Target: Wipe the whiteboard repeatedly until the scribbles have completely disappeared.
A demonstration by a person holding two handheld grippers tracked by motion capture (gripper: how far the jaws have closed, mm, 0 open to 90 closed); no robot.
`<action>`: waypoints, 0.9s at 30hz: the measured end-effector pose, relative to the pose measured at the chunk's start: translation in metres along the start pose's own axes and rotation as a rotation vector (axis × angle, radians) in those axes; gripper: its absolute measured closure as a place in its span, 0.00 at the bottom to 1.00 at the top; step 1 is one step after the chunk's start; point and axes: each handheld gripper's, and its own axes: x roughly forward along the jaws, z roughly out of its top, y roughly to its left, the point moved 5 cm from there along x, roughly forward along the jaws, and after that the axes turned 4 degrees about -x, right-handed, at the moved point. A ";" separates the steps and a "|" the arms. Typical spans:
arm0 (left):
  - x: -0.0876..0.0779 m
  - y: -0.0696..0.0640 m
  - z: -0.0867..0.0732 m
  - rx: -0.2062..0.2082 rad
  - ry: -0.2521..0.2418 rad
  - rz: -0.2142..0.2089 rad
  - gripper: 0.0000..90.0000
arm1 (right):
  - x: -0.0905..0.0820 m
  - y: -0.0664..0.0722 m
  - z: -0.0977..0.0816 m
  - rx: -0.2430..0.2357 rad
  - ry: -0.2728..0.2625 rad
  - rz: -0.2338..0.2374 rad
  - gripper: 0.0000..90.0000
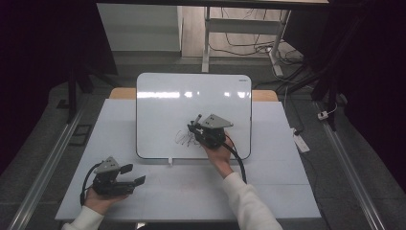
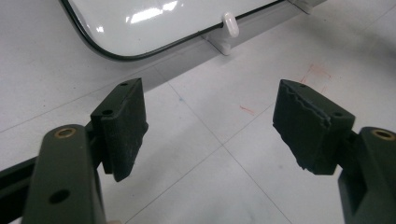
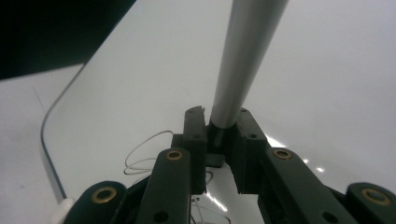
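A whiteboard (image 1: 167, 105) lies flat on the white table, with a black scribble (image 1: 184, 139) near its front middle. My right gripper (image 1: 197, 128) hovers over the scribble, shut on a grey marker (image 3: 243, 60) that sticks up between the jaws. The drawn loops (image 3: 140, 158) show just left of the jaws in the right gripper view. My left gripper (image 1: 134, 174) rests near the table's front left corner, open, with nothing between its pads (image 2: 123, 126). The whiteboard's front corner (image 2: 140, 28) lies ahead of it.
A small white cap-like piece (image 1: 169, 161) sits at the whiteboard's front edge, also the white piece (image 2: 230, 25). Faint red marks (image 2: 315, 74) stain the table sheet (image 1: 287, 182). Desk legs and cables (image 1: 249, 43) stand beyond the table.
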 end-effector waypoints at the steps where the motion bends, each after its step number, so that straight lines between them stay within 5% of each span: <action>1: 0.000 0.000 0.000 0.002 -0.002 0.001 0.30 | 0.001 0.005 -0.003 -0.004 0.013 0.026 0.87; 3: 0.000 0.002 0.001 -0.001 -0.002 0.000 0.30 | 0.004 0.014 -0.006 -0.024 0.032 0.064 0.87; 4: 0.001 0.002 0.001 -0.003 -0.002 0.000 0.30 | 0.008 0.030 -0.012 -0.099 0.071 0.117 0.87; 6: 0.002 0.003 0.002 -0.005 -0.001 -0.001 0.30 | 0.007 0.026 -0.008 -0.123 0.072 0.080 0.87; 7: 0.002 0.003 0.002 -0.006 0.001 -0.003 0.30 | 0.007 0.026 -0.008 -0.123 0.072 0.080 0.87; 8: 0.002 0.003 0.001 -0.004 0.001 -0.002 0.30 | 0.001 0.009 -0.003 -0.065 0.030 0.015 0.87; 11: 0.002 0.003 0.001 -0.005 -0.001 -0.001 0.30 | -0.001 0.004 -0.003 -0.040 0.013 0.007 0.87; 14: 0.002 0.003 0.002 -0.003 -0.002 0.000 0.30 | 0.009 0.035 -0.014 -0.154 0.073 0.120 0.87; 16: 0.002 0.002 0.002 -0.002 -0.002 0.000 0.30 | 0.011 0.038 -0.012 -0.198 0.089 0.126 0.87; 17: 0.002 0.002 0.002 0.002 0.000 0.000 0.30 | 0.011 0.038 -0.012 -0.198 0.089 0.126 0.87; 19: 0.002 0.001 0.002 0.005 -0.001 0.000 0.30 | 0.013 0.019 0.004 -0.145 0.047 0.050 0.87; 22: 0.002 0.002 0.003 0.005 -0.002 -0.001 0.30 | 0.018 0.014 0.010 -0.108 0.028 0.044 0.87; 23: 0.002 0.002 0.003 0.003 -0.004 0.000 0.30 | 0.021 0.019 0.010 -0.117 0.033 0.059 0.87; 24: 0.001 0.003 0.002 0.006 -0.006 0.001 0.30 | 0.026 0.035 0.004 -0.175 0.069 0.129 0.87; 27: 0.000 0.003 0.002 0.003 -0.010 0.005 0.30 | 0.029 0.044 0.000 -0.211 0.093 0.168 0.87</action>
